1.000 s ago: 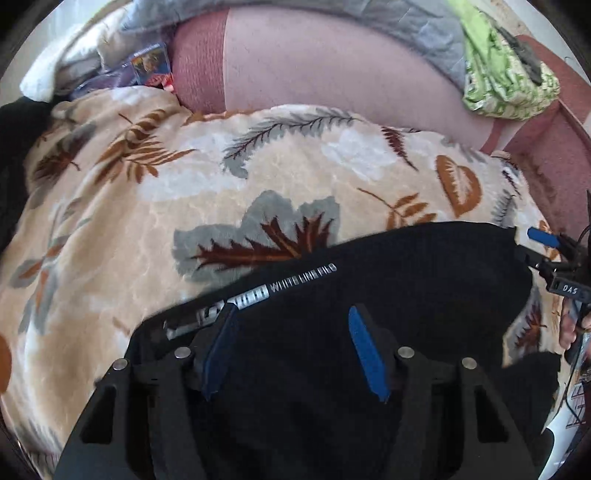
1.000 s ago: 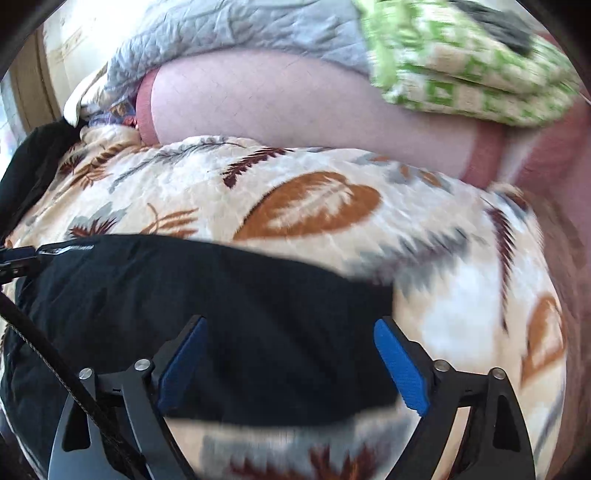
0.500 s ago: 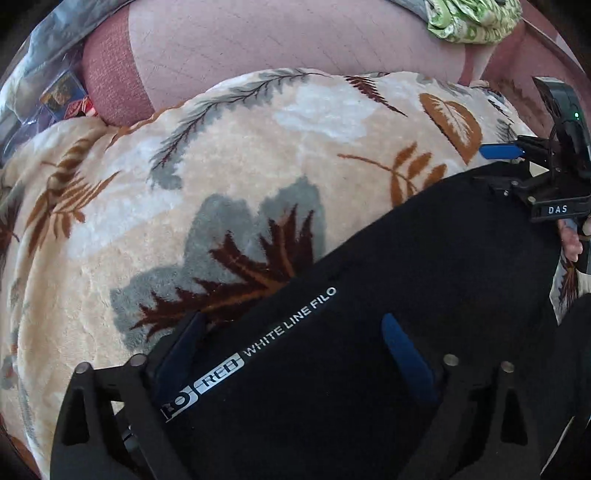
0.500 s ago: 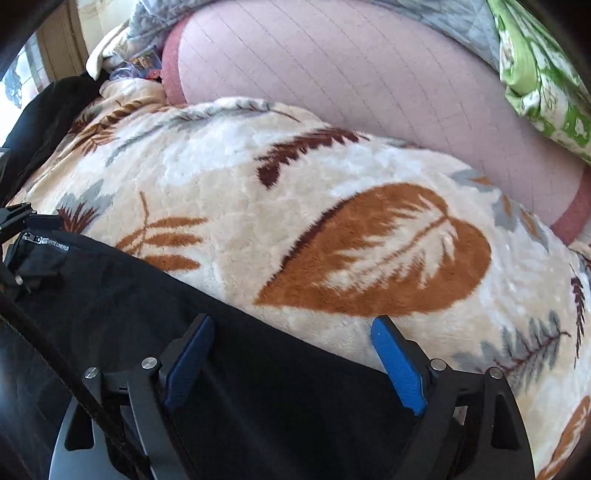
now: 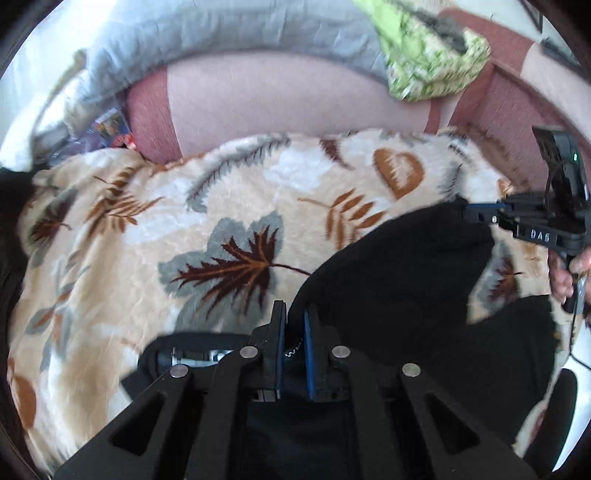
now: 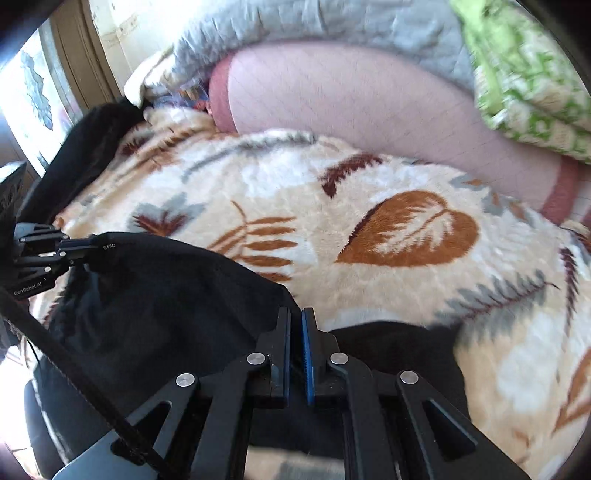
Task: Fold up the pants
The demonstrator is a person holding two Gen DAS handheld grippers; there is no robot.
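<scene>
The black pants (image 5: 399,280) lie on a leaf-patterned blanket (image 5: 184,229), their far edge lifted off it. My left gripper (image 5: 294,317) is shut on the left corner of that edge, where the white lettering runs. My right gripper (image 6: 294,317) is shut on the right corner of the pants (image 6: 166,295). Each gripper shows in the other's view, the right one (image 5: 480,214) at the far right and the left one (image 6: 79,245) at the far left, both pinching the same black edge held taut between them.
A pink sofa back (image 5: 277,99) rises behind the blanket (image 6: 406,229), with a grey quilt (image 5: 221,33) and a green patterned cloth (image 5: 428,62) on top. Another dark garment (image 6: 88,147) lies at the blanket's left end. The person's hand (image 5: 565,273) holds the right gripper.
Both grippers have closed from wide open onto the pants' far edge and raised it off the blanket. The views have pulled back and up.
</scene>
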